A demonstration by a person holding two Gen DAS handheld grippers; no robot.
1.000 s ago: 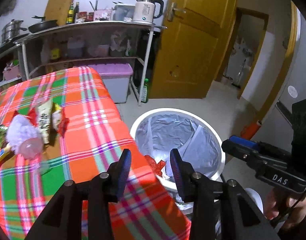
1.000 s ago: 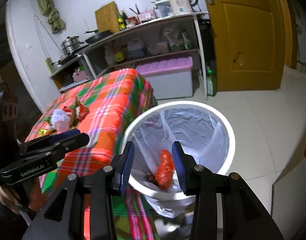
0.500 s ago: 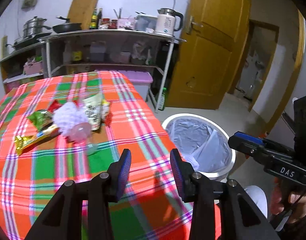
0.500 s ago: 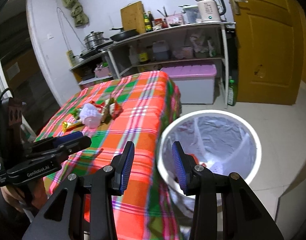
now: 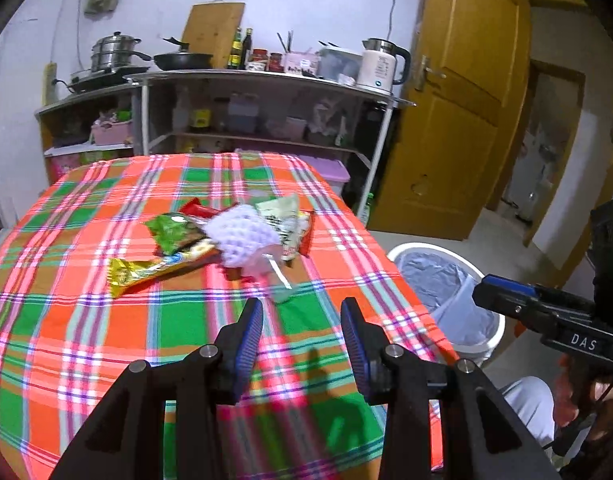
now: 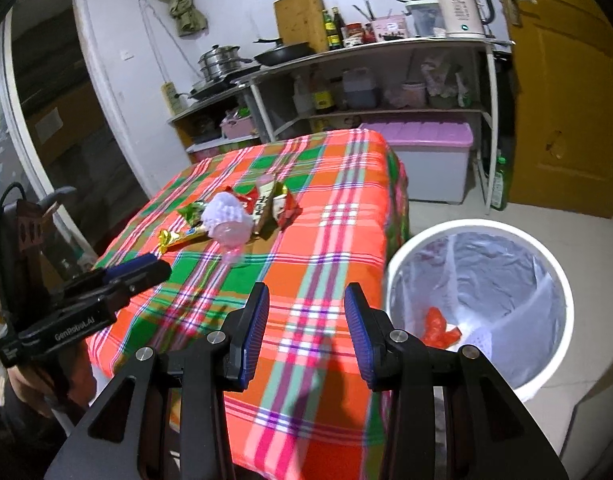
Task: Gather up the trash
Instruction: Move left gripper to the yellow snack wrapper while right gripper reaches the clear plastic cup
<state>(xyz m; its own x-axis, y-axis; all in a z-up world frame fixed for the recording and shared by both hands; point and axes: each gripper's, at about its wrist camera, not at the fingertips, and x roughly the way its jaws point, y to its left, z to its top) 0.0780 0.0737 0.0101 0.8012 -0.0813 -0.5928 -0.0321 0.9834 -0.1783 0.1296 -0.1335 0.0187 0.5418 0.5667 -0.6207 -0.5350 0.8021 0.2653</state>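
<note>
While agape, left hand-held gripper point(image 5: 301, 322), wrapper pile point(image 5: 222, 236) ahead, apart

Evenly lit from overhead; soft shadows just ahead of the fingertips on the cloth point(image 5: 86, 320). Blurred there in both views. Bowed, dark-cornered fisheye edges.

Orange, green and pink plaid on the counter cloth point(image 5: 86, 320). White foam netting point(image 5: 244, 236) beside green point(image 5: 172, 232), gold point(image 5: 146, 272) and red wrappers point(image 6: 284, 208). White bin point(image 6: 554, 280), grey liner point(image 6: 506, 272), red scrap point(image 6: 436, 326) inside. Black tongs point(image 5: 301, 326) with blue pads point(image 6: 254, 334). Yellow-brown door point(image 5: 458, 120).
</note>
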